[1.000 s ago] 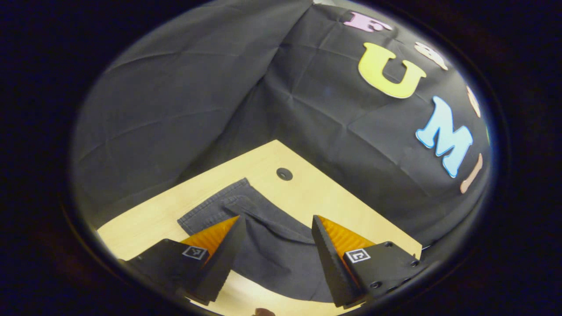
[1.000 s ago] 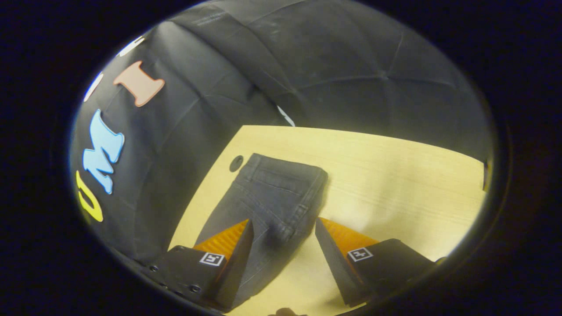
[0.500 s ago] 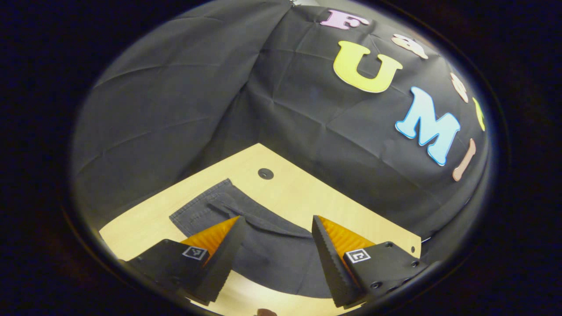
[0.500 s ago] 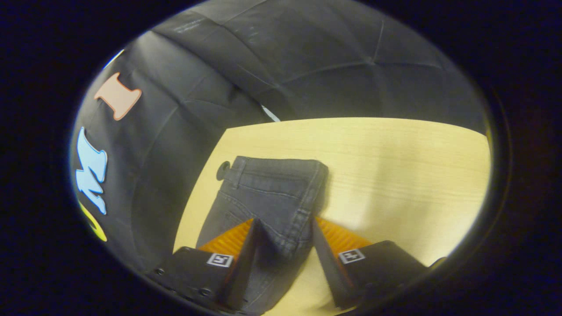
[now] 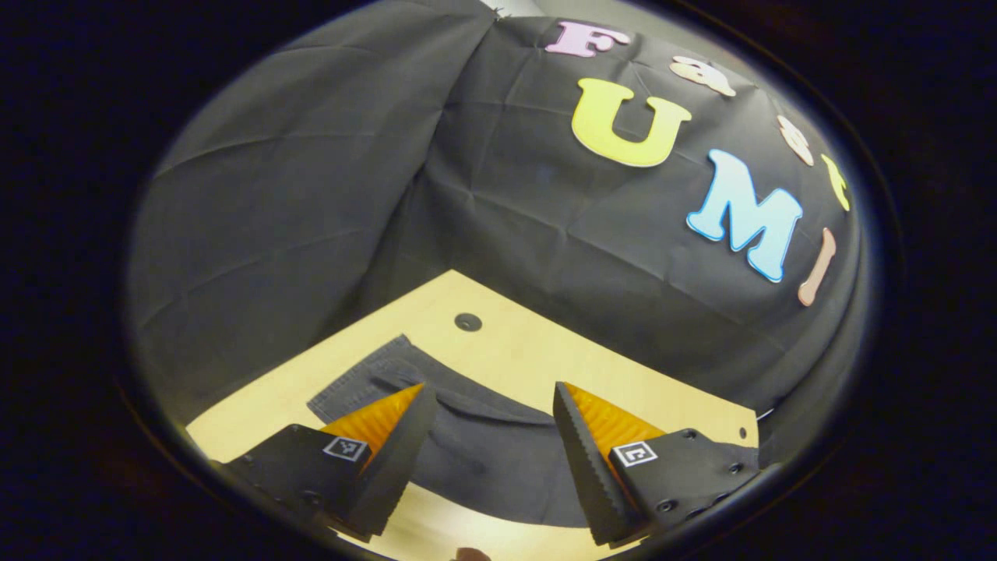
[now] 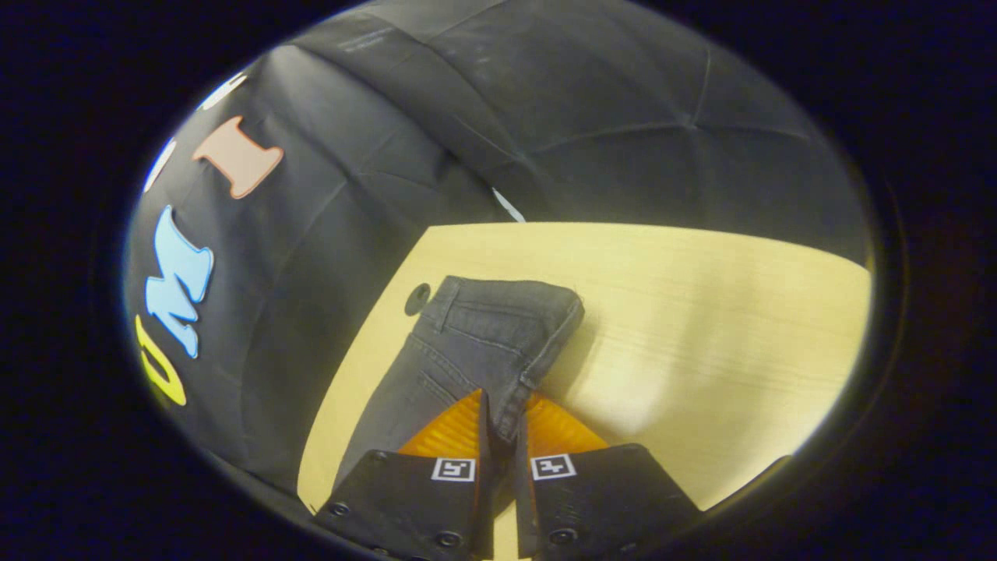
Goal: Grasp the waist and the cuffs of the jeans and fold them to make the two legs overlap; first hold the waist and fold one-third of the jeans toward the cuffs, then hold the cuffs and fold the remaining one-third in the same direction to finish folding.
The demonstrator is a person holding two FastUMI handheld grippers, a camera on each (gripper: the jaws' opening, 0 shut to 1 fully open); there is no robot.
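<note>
Dark jeans (image 6: 475, 343) lie flat on a wooden table (image 6: 701, 312); the right gripper (image 6: 502, 425) pinches their near edge for folding, while the left gripper (image 5: 491, 436) hovers spread apart above the fabric.

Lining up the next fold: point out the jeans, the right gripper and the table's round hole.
jeans (image 6: 483, 335): right gripper view, folded upper panel.
right gripper (image 6: 502, 421): right gripper view, between fingertips pinching the denim edge.
round hole (image 5: 467, 322): left gripper view, its centre.
</note>
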